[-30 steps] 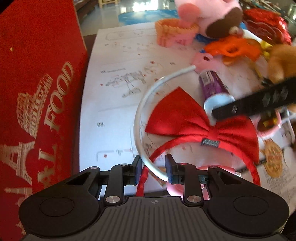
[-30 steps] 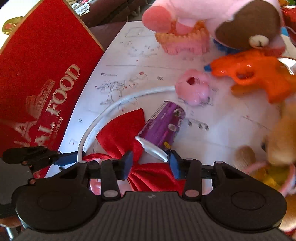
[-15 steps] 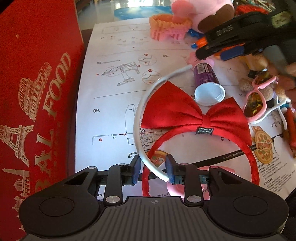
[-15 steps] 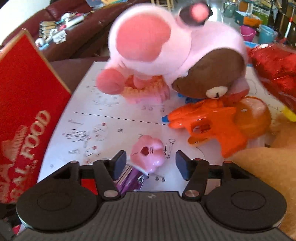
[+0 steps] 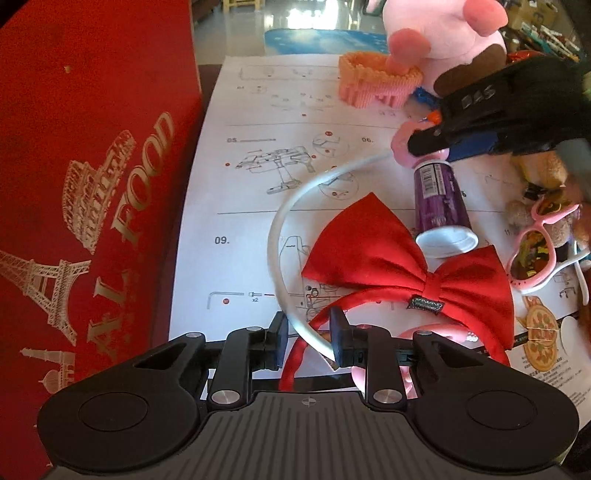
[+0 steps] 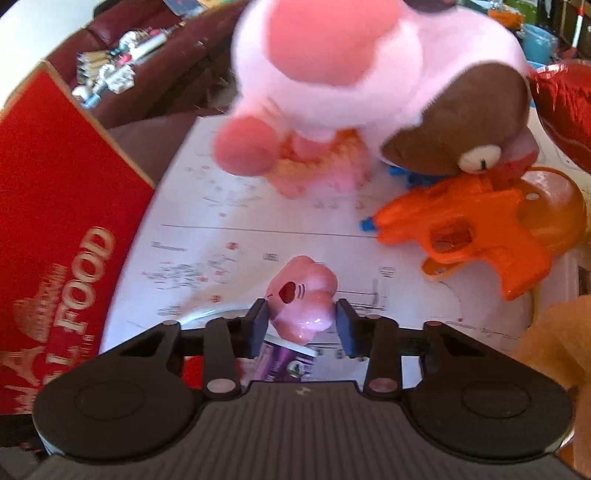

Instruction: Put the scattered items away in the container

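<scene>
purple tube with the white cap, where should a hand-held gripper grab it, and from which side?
Grip the purple tube across its narrow mid-body, coming from above with the fingers either side of its long axis. It lies flat on the instruction sheet. The flared white cap rests against the red bow, so avoid that end.

We see both views brightly lit by daylight; in the left wrist view the floor (image 5: 317,22) behind glares nearly white. The red box (image 5: 92,184) glows saturated, its gold lettering catching light. The instruction sheet (image 5: 258,155) looks slightly washed out. Fisheye bending curves the box edge and sheet borders towards the frame edges. The left wrist view is mostly sharp, though the right gripper (image 5: 428,144) smears. The right wrist view is blurred throughout, worst on the pink plush toy (image 6: 354,81)
</scene>
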